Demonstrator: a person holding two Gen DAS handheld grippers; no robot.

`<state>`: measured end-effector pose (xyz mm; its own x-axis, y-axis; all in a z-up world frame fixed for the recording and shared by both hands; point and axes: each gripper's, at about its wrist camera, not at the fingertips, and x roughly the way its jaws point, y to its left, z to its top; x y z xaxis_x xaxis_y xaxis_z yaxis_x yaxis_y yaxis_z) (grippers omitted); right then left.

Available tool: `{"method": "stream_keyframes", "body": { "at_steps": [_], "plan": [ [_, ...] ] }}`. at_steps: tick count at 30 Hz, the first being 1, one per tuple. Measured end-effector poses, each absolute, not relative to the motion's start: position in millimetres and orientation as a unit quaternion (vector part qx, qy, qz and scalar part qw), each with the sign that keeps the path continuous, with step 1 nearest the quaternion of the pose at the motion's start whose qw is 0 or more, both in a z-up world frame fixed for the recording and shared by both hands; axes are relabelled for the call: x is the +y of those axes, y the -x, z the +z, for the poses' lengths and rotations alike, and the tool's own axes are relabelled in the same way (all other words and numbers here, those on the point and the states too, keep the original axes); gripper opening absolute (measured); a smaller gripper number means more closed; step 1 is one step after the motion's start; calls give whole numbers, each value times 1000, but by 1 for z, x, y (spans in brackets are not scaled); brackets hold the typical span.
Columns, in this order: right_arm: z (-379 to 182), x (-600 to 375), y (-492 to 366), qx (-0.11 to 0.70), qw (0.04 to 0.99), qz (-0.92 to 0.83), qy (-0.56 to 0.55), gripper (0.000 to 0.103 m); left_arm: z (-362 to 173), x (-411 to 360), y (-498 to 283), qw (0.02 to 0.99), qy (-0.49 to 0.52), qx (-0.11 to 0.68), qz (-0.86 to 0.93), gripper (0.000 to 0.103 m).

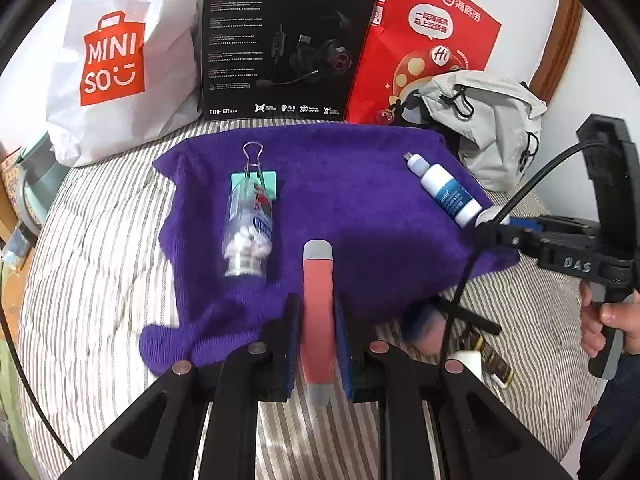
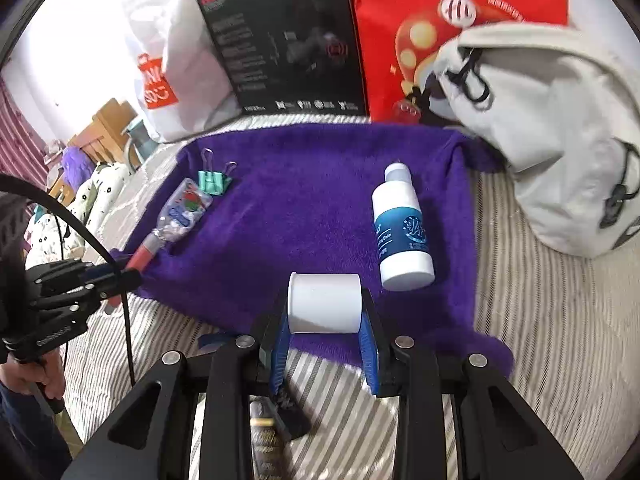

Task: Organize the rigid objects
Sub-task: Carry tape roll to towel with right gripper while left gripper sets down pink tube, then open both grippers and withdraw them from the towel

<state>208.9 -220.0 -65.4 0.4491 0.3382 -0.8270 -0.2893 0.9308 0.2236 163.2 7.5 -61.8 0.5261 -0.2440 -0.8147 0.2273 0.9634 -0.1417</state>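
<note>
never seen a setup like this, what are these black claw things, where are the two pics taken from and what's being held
No robot: a person holds a hand-held two-finger gripper in each hand, each with a fisheye camera looking along its fingers. One picture comes from the left gripper, shut on a pink and grey stick. The other comes from the right gripper, shut on a white cylinder. On the purple towel on a striped bed lie a clear bottle, a teal binder clip and a white bottle.
</note>
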Motion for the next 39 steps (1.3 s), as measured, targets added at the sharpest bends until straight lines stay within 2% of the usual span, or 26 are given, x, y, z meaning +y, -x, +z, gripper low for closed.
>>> {"method": "stream_keyframes", "body": {
  "at_steps": [11, 29, 32, 34, 37, 39],
  "plan": [
    [-98, -224, -228, 537, 831, 147, -2, 31, -80, 2, -202, 864, 9, 484, -139, 16],
    [-101, -221, -232, 534, 831, 153, 31, 33, -103, -23, -219, 855, -62, 502, -109, 17],
    [-101, -223, -232, 537, 827, 162, 30, 35, -102, -25, -217, 850, -69, 510, -112, 22],
    [-100, -226, -231, 541, 825, 160, 21, 41, -102, -25, -215, 849, -66, 512, -114, 27],
    [-94, -233, -227, 544, 825, 157, 4, 43, -100, -19, -213, 847, -48, 518, -112, 28],
    [-87, -238, -219, 539, 827, 160, -6, 43, -95, -16, -208, 847, -39, 518, -113, 34]
  ]
}}
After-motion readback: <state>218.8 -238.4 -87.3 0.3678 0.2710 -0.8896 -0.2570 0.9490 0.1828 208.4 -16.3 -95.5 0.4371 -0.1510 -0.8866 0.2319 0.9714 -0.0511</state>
